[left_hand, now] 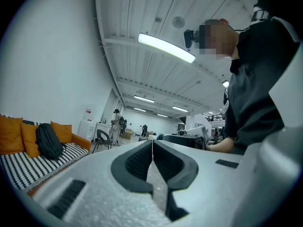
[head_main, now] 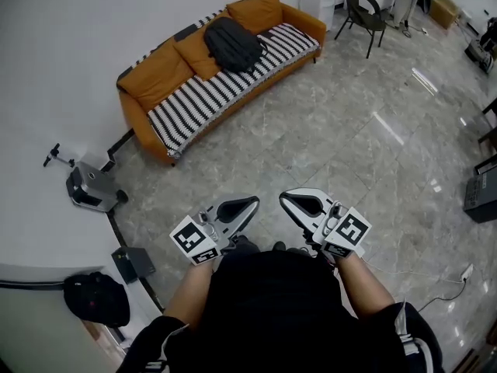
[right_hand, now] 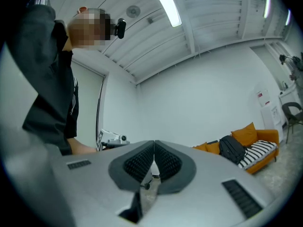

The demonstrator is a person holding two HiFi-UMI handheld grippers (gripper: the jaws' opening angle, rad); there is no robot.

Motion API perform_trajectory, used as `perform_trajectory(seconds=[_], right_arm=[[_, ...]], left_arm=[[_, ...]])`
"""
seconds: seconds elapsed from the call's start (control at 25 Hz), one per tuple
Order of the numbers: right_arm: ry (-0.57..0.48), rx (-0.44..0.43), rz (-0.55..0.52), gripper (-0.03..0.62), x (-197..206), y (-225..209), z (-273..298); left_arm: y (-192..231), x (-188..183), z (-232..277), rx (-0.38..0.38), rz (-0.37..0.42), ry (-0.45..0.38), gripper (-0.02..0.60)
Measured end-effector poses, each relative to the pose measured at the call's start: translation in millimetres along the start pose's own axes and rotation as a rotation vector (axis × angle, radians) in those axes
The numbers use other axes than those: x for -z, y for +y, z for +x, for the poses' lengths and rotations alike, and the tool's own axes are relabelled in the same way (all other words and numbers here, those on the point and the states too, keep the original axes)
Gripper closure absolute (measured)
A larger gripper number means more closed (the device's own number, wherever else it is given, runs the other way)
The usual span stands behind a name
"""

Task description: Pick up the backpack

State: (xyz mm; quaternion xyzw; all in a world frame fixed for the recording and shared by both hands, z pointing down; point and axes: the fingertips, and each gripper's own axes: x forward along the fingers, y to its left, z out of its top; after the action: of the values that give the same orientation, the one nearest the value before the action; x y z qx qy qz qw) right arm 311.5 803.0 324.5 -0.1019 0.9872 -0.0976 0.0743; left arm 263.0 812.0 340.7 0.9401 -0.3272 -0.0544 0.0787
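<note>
Backpack (head_main: 231, 43) is the thing to get, and it is far away, up on the orange sofa (head_main: 144, 107) at the far left of the room. It is black. It leans back on the cushions, and I think that is why it stays up and does not flop over. Under it lies a black and white striped cover (head_main: 225, 84), maybe to keep the seat clean.

The person stands well apart from the sofa, with a lot of shiny gray floor (head_main: 326, 130) in between. Both claws are held close to the body, side by side and about level. The left gripper (head_main: 253, 203) is pinched tight shut, with nothing in it. The right gripper (head_main: 284, 198) is pinched tight shut too, and it is empty as well. That makes sense to me, because there is nothing to grab here yet. I think the person has to walk over first, and then open a claw for a strap or the top loop.

Now the counting. There is one backpack. There is one sofa. I count three orange cushions (head_main: 255, 10) on it. There are two claws, one in each hand. One black chair (head_main: 363, 10) stands far off on the right. Near on the left, one more dark lump (head_main: 96, 298) sits on a white top. It looks like a bag, but it is not the one on the sofa.
</note>
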Motion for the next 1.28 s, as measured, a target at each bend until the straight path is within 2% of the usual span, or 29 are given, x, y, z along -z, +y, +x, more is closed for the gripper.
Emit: perform_trajectory(seconds=[0.16, 0.36, 0.6, 0.96, 1.28], right_arm=[[-0.031, 0.020, 0.024, 0.568, -2, -2, -12], [-0.116, 0.126, 0.108, 0.568, -3, -27, -36], [-0.147, 0.210, 0.071, 0.568, -16, -50, -58], [-0.166, 0.336, 0.089, 0.568, -25, -73, -103], [-0.220, 0.376, 0.109, 0.568, -25, -91, -124]], left_arm=[[0, -2, -2, -0.011, -0.021, -0.013, 0.558], [-5, 1, -1, -0.013, -0.028, -0.015, 0.558], [2, 7, 1, -0.012, -0.068, -0.008, 0.558], [4, 7, 50, 0.100, -0.084, 0.023, 0.558], [15, 13, 88, 0.193, -0.084, 0.064, 0.558]])
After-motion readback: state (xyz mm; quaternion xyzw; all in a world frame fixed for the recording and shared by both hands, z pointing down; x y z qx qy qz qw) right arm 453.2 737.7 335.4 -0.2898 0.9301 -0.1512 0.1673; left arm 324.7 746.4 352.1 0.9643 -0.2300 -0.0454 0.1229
